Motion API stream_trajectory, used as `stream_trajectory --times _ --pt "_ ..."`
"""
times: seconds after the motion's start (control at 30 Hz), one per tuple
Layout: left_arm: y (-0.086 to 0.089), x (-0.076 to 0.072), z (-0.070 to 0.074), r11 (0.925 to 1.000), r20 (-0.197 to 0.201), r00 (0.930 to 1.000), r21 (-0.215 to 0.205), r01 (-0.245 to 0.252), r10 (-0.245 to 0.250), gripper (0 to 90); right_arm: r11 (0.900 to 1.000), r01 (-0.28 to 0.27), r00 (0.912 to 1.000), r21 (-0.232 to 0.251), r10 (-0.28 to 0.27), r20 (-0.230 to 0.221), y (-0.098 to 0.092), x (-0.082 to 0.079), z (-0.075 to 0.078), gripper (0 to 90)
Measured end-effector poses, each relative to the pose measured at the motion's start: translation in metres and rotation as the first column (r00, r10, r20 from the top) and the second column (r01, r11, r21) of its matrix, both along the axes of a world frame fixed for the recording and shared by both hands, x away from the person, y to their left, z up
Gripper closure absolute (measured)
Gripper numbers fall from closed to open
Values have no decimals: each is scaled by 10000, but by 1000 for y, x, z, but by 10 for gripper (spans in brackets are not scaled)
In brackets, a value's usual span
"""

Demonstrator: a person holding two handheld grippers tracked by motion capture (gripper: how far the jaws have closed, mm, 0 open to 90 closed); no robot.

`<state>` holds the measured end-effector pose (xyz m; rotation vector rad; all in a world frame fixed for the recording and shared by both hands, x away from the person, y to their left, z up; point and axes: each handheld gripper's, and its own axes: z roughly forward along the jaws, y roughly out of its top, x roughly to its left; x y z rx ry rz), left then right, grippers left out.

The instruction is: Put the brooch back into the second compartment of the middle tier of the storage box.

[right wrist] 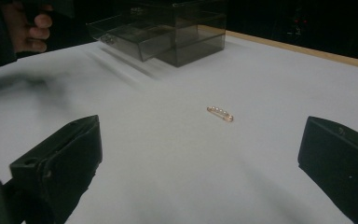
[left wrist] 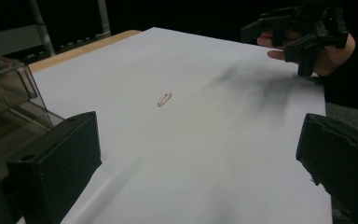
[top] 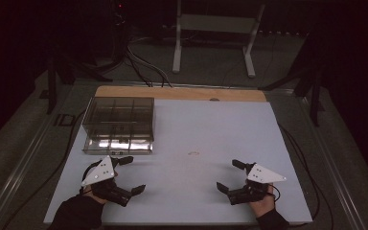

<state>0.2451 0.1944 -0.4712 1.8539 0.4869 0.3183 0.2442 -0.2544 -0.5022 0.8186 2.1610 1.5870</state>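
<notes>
A small gold pearl-set clip point(top: 193, 154) lies flat near the middle of the white table point(top: 211, 124); it also appears as the clip point(left wrist: 164, 99) and the clip point(right wrist: 220, 113) in the gripper views. My left gripper point(top: 130, 175) rests at the front left, open, nothing between its jaws. At the front right my right gripper point(top: 231, 175) is open and empty too. Both point toward the clip from either side. A smoky clear drawer box point(top: 119, 124) stands at the back left, its lower drawer pulled out.
A wooden strip point(top: 182, 92) runs along the table's far edge. Beyond it stand a white metal frame point(top: 215, 38) and cables on the dark floor. The drawer box point(right wrist: 168, 32) sits just ahead of the left hand.
</notes>
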Motion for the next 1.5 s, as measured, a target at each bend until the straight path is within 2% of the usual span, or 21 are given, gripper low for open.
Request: stream_trajectory --times 0.27,0.5,0.7,0.77,1.5 --pt "-7 9 6 9999 -70 9999 65 131 -130 4 9999 12 10000 101 -12 -13 -1 1 0 0" --pt "-16 18 8 9997 -153 9996 -76 253 -254 4 9999 -4 10000 114 4 15 -1 0 1 0" --pt "-23 26 10 9991 -212 9989 12 429 -429 4 10000 -21 10000 87 21 15 -1 0 0 0" --pt "-26 27 11 9988 -169 9987 101 475 -473 4 10000 -39 10000 65 39 43 -1 0 0 0" --pt "-58 50 17 9962 -98 9961 9 876 -876 4 9999 -106 9999 119 106 60 -1 -1 1 0"
